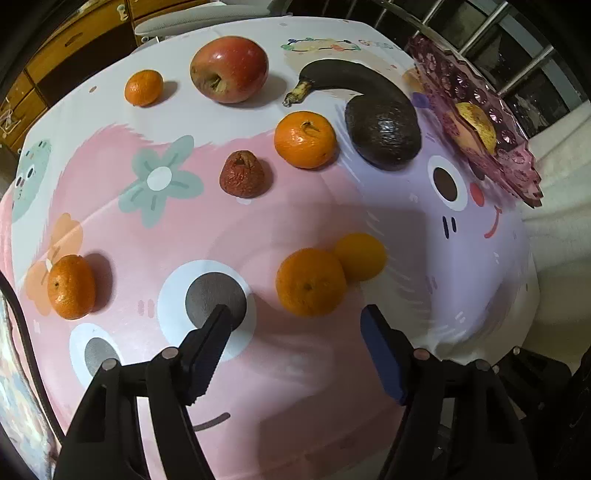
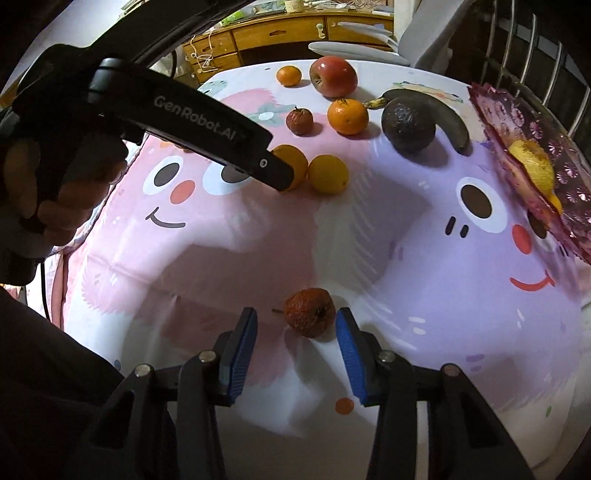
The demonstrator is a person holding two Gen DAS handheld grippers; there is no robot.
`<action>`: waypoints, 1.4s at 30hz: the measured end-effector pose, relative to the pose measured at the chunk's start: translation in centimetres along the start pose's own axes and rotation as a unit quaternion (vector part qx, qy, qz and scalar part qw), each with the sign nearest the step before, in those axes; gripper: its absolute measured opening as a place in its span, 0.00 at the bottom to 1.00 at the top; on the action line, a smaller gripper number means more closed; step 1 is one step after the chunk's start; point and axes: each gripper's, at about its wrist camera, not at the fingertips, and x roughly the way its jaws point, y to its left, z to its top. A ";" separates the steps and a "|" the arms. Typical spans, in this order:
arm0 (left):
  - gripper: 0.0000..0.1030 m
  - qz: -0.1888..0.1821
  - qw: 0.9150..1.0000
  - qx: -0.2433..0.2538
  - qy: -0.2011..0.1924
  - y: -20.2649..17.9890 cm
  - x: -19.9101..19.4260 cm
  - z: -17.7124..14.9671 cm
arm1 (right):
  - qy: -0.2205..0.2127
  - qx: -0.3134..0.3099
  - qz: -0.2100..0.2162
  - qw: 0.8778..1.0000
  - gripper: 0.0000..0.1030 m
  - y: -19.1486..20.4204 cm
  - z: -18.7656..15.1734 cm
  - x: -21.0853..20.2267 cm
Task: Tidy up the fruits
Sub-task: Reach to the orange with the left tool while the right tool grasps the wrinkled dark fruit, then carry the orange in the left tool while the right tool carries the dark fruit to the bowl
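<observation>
My left gripper (image 1: 297, 319) is open, just short of a mandarin (image 1: 310, 281) that touches a yellow-orange fruit (image 1: 361, 256). My right gripper (image 2: 296, 325) is open with a shrivelled red-brown fruit (image 2: 309, 312) at its fingertips, close to the right finger (image 2: 347, 341). A pink glass plate (image 1: 480, 122) at the right holds a yellow fruit (image 1: 476, 125). An apple (image 1: 229, 68), a dark banana (image 1: 354, 79), an avocado (image 1: 382, 134), more mandarins (image 1: 304, 139) and another shrivelled fruit (image 1: 243, 173) lie on the cloth.
A cartoon tablecloth (image 1: 166, 229) covers the table. Small mandarins lie at the far left (image 1: 144, 87) and near left (image 1: 71, 286). The left gripper body (image 2: 166, 118) crosses the right wrist view. Wooden drawers (image 2: 280, 33) stand behind the table, metal bars (image 2: 532, 66) at the right.
</observation>
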 end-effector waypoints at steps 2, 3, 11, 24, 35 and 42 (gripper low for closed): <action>0.64 -0.006 1.000 -0.005 0.001 0.2 0.3 0.1 | 0.002 0.000 0.003 1.000 0.37 -0.1 0.1 0.2; 0.64 -0.009 1.000 -0.006 0.003 0.2 0.5 0.2 | 0.001 -0.001 0.003 1.000 0.37 -0.1 0.1 0.2; 0.49 -0.030 1.000 -0.008 -0.003 0.2 1.1 0.8 | -0.004 -0.005 0.005 1.000 0.33 -0.4 0.5 0.4; 0.39 -0.039 0.999 0.003 -0.012 -0.3 0.8 0.8 | -0.003 0.014 -0.001 1.000 0.27 -0.5 0.7 0.4; 0.38 -0.041 0.999 0.010 -0.023 -0.3 -2.0 -3.0 | -0.015 0.062 0.000 0.998 0.27 1.2 -1.3 -0.9; 0.39 -0.051 0.998 0.018 -0.023 -0.9 -4.3 -6.2 | -0.031 0.083 -0.014 0.996 0.27 1.7 -2.5 -2.8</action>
